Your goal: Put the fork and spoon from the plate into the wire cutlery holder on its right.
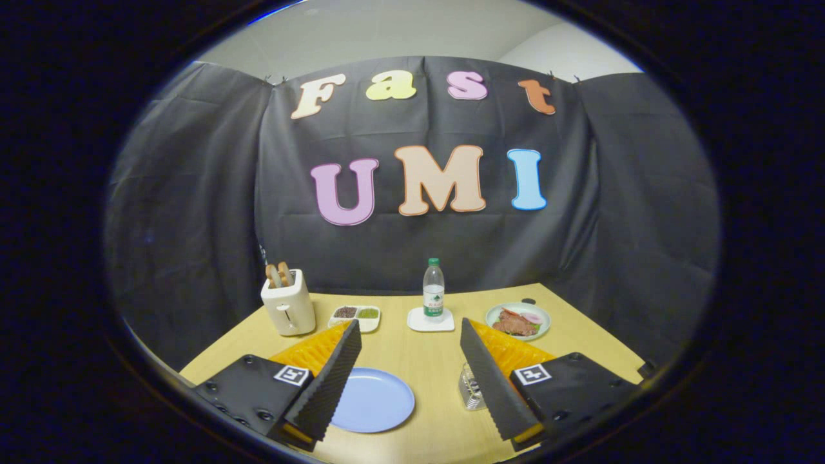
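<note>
My gripper [410,380] is open, its two fingers spread wide above the yellow table [425,361] with nothing between them. A light blue plate [377,399] lies between the fingers, close to the left finger [329,380], and I see no cutlery on its visible surface. The wire cutlery holder [471,386] stands to the plate's right, partly hidden behind the right finger [493,380]. What it holds I cannot make out.
At the back left stands a white toaster [288,306] with bread in it. Beyond the fingers are a small two-part dish [355,316], a water bottle [434,289] on a white coaster, and a plate of food [518,320] at the back right.
</note>
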The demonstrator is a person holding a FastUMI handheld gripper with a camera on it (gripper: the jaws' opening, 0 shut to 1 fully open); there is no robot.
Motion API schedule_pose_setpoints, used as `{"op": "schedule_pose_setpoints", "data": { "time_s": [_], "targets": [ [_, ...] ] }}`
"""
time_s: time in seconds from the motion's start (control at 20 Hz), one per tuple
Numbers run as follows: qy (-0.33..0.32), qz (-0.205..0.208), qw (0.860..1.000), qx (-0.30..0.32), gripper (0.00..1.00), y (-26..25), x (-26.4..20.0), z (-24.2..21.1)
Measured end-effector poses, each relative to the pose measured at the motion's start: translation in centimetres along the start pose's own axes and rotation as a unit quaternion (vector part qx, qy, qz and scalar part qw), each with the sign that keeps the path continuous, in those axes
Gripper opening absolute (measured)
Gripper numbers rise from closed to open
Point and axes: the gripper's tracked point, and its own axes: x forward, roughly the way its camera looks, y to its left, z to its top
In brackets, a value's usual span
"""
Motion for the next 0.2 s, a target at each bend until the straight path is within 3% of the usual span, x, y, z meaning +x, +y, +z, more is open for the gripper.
{"op": "schedule_pose_setpoints", "data": {
  "time_s": [0.2],
  "targets": [
    [-0.020,-0.004,1.000,0.006,0.99,0.45,0.03,1.01]
  ]
}}
